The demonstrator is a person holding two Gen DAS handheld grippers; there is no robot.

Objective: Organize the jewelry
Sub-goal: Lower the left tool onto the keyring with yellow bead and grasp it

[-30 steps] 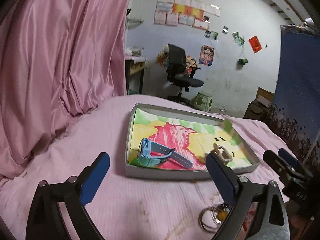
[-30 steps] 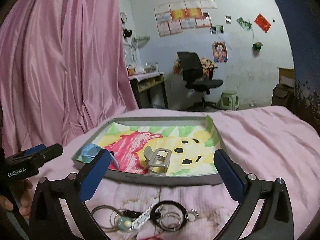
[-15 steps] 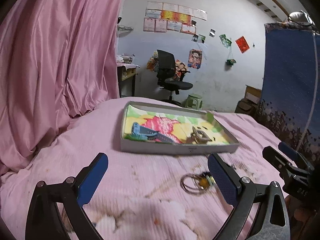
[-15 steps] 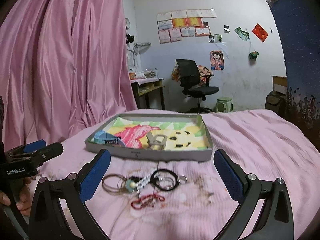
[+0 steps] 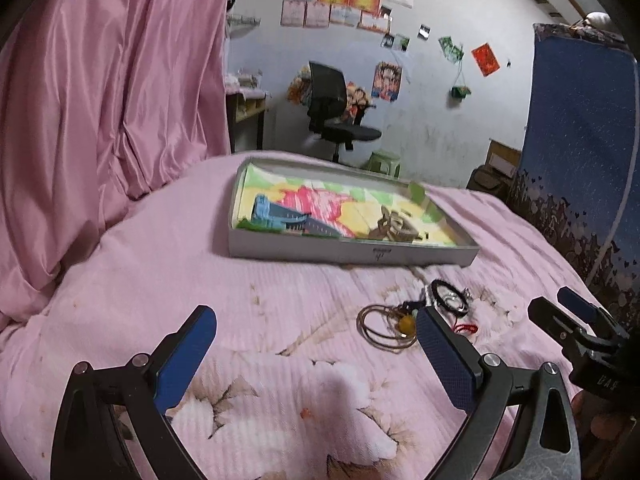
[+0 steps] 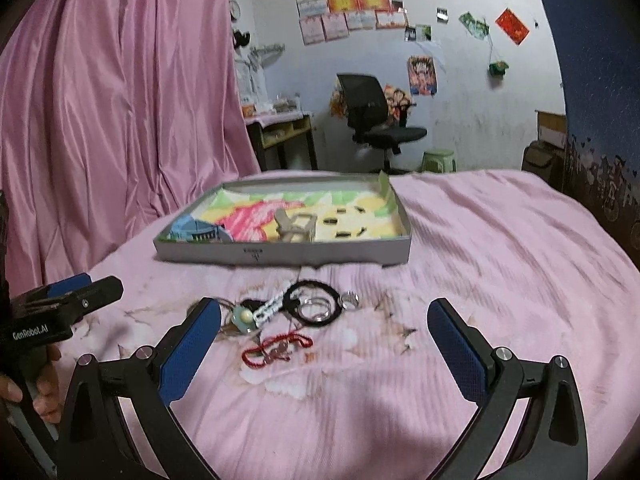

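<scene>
A shallow grey box (image 5: 352, 254) (image 6: 280, 254) with a colourful cartoon lining lies on the pink bedcover. Inside it are a blue watch (image 5: 280, 216) (image 6: 196, 230) and a beige hair claw (image 5: 394, 226) (image 6: 294, 226). In front of the box lies a loose heap: thin bangles (image 5: 380, 322), a black ring with silver rings (image 6: 316, 304), a white chain (image 6: 270, 308), a red cord bracelet (image 6: 276, 348). My left gripper (image 5: 316, 352) is open and empty, left of the heap. My right gripper (image 6: 324, 340) is open and empty, with the heap between and ahead of its fingers.
A pink satin curtain (image 5: 100, 80) hangs along the left. A blue patterned cloth (image 5: 580, 140) stands on the right. Beyond the bed are a black office chair (image 6: 372, 116), a desk (image 6: 280, 128) and a green stool (image 6: 438, 160). A hand (image 6: 44, 384) holds the left gripper's handle.
Both grippers have pulled back from the box toward me. The jewelry heap now shows more fully in front of them. Both stay open.
</scene>
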